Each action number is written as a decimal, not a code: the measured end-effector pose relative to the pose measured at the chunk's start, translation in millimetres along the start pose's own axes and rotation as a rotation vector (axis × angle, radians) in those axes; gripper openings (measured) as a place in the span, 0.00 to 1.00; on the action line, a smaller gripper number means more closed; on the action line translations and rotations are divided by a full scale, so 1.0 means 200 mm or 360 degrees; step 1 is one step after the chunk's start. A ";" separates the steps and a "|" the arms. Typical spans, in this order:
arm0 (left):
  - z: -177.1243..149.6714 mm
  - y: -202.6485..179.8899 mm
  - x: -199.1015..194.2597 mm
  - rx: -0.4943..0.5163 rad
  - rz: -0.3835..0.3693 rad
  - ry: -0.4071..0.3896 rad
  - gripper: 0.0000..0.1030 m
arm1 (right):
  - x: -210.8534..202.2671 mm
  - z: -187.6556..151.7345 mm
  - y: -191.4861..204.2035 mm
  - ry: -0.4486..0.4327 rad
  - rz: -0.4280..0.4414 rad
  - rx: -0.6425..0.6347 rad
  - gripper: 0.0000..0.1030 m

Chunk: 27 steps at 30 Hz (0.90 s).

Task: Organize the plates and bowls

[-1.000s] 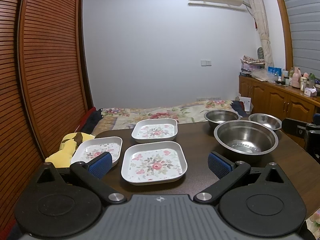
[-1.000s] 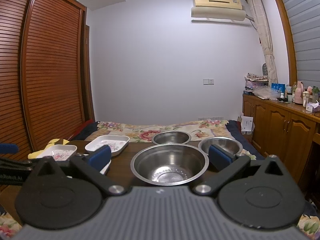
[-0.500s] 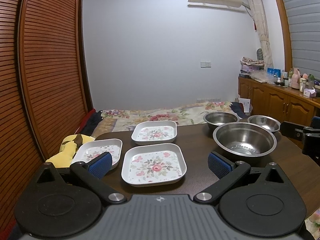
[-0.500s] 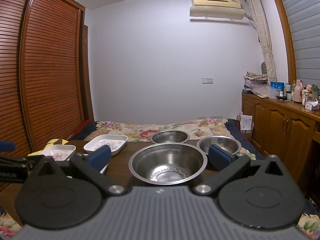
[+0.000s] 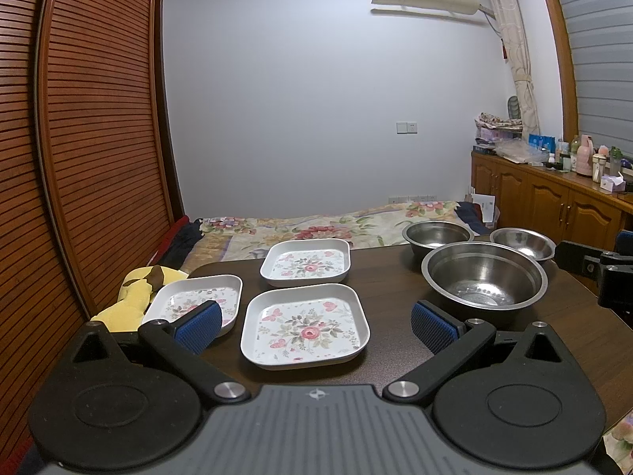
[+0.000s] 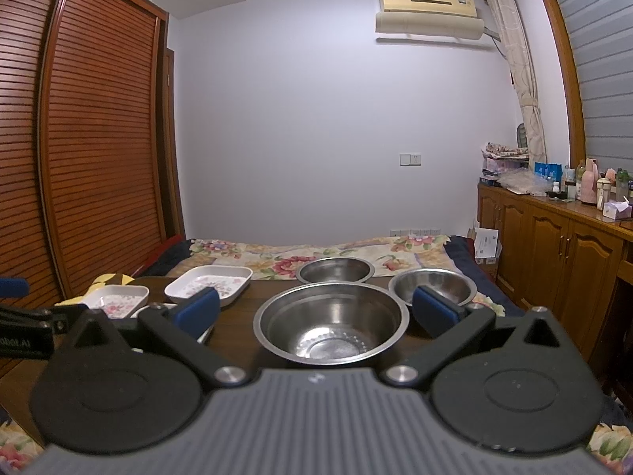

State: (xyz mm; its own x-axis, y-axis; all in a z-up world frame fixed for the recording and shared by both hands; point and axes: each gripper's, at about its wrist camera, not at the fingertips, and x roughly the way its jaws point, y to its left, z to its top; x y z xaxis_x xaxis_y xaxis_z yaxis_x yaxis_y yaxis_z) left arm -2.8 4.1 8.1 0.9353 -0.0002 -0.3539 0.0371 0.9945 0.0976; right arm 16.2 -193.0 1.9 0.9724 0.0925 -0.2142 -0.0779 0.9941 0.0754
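Three white square plates with flower prints lie on a dark round table [image 5: 391, 277]: a near one [image 5: 304, 324], a far one [image 5: 305, 262] and a left one [image 5: 186, 301]. Three steel bowls stand to the right: a large one [image 5: 484, 279] [image 6: 331, 318] and two smaller ones [image 5: 437, 235] [image 5: 522, 240] behind it. My left gripper [image 5: 314, 323] is open, hovering just before the near plate. My right gripper [image 6: 316, 308] is open, held in front of the large bowl. Neither holds anything.
A bed with a floral cover [image 5: 316, 227] lies beyond the table. A yellow plush toy [image 5: 134, 297] sits off the table's left edge. A slatted wooden wardrobe [image 5: 91, 158] stands at left and a cluttered wooden sideboard [image 5: 561, 206] at right.
Both grippers have tilted up slightly, so the plates and bowls sit a little lower in each view. Nothing on the table has moved.
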 end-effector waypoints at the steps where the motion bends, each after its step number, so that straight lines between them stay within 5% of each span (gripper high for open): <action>1: 0.00 0.00 0.00 -0.0001 0.0000 -0.0001 1.00 | 0.00 0.00 0.00 -0.0001 0.0000 0.0000 1.00; 27: -0.04 0.00 0.05 -0.0003 -0.0021 0.0078 1.00 | 0.02 -0.03 0.00 0.0022 0.0000 0.0000 1.00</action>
State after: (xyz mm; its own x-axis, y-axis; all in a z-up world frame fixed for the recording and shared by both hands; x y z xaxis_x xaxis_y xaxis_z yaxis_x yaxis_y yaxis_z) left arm 4.7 4.6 -2.7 0.9164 -0.0082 -0.4002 0.0485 0.9947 0.0907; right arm 18.5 -192.5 -4.0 0.9693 0.0930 -0.2275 -0.0777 0.9941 0.0754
